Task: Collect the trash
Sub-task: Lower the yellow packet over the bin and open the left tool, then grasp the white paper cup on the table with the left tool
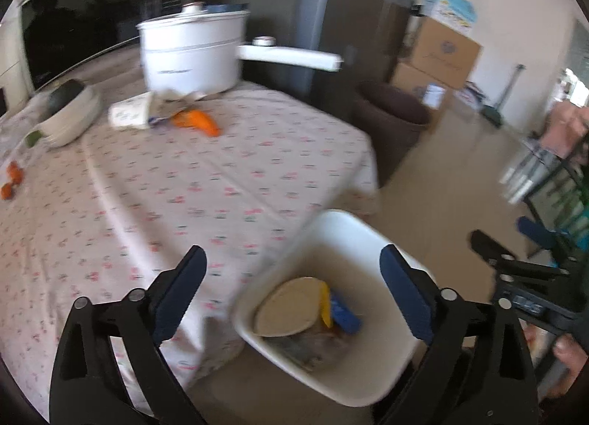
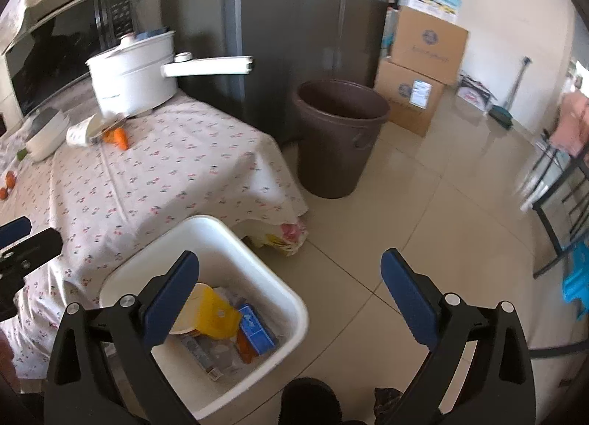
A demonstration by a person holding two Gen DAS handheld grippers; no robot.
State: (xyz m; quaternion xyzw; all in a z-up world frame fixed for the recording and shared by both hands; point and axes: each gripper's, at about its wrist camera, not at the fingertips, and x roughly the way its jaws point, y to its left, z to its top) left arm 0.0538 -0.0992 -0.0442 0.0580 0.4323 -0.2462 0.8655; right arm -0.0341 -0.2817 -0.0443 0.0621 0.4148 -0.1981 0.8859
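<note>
Both sets of fingers stand spread wide with nothing between them: the left gripper (image 1: 291, 270) hangs over the near corner of the flowered tablecloth (image 1: 184, 174) and the rim of the white bin (image 1: 331, 219), and the right gripper (image 2: 291, 274) hovers over that same bin (image 2: 206, 220) from the floor side. The bin sits on the tiled floor, tight against the near right edge of the table, and already holds a round beige lid or plate (image 2: 191, 309), a yellow piece (image 2: 213, 311), a blue packet (image 2: 256, 327) and some crumpled wrapping. More trash seems to wait at the far left of the table — a tipped white paper cup (image 1: 129, 114), torn paper (image 1: 169, 105) and an orange wrapper (image 1: 200, 121), all lying just in front of the white electric pot (image 1: 191, 53). That is where things could go wrong: a reach for the cup may knock the pot or its long handle (image 1: 291, 55), since the scraps lie almost under it. The tablecloth is loose, so a pad dragged across it could bunch the cloth and pull the stacked bowls (image 1: 70, 117) at the far left. The light cup could crush or slip from a hard pinch. A drop aimed carelessly near the bin's rim would land on the floor. The left wrist view is blurred, so fine detail of the scraps is uncertain.
</note>
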